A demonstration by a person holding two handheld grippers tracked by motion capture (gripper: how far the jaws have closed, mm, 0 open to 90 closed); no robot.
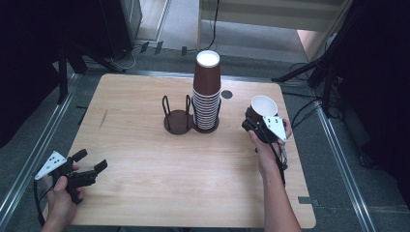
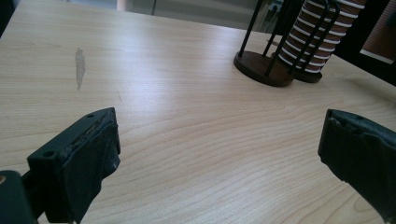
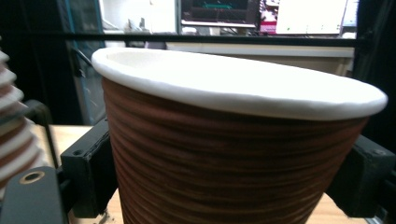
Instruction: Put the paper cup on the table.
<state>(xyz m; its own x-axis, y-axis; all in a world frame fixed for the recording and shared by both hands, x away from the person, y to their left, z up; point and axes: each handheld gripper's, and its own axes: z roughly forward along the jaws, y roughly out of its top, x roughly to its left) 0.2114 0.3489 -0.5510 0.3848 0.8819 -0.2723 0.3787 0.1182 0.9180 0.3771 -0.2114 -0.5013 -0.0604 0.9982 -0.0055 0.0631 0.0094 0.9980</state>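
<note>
Left gripper (image 1: 87, 168) sat low at the near-left corner of the wooden table (image 1: 145, 183), held in the person's left hand (image 1: 60, 195); jaws spread wide, nothing between them, bare tabletop showing in the gap in the left gripper view. A faint scuff mark (image 2: 80, 66) lay on the wood farther out. Mid-table stood a dark two-base wire cup holder (image 1: 176, 118): its left base was empty, its right base carried a tall stack of brown ribbed paper cups (image 1: 207, 92) with white rims, upside down, long axis vertical. A small dark round hole (image 1: 226, 94) sat in the tabletop just right of the stack. Right gripper (image 1: 256, 123) was right of the stack, near it but apart, held in the right hand (image 1: 268, 142); its jaws were closed against the sides of a single brown ribbed paper cup (image 3: 233, 154), mouth up and tipped a little, white inside showing, lifted clear of the table as far as I could judge. The stack lay to the left of the held cup, seen at the left edge of the right gripper view, so the right hand was far nearer to it than the left. Likely next move, a guess: carry the cup leftward to the holder. No brand, label or readable writing on cups, holder or table.
</note>
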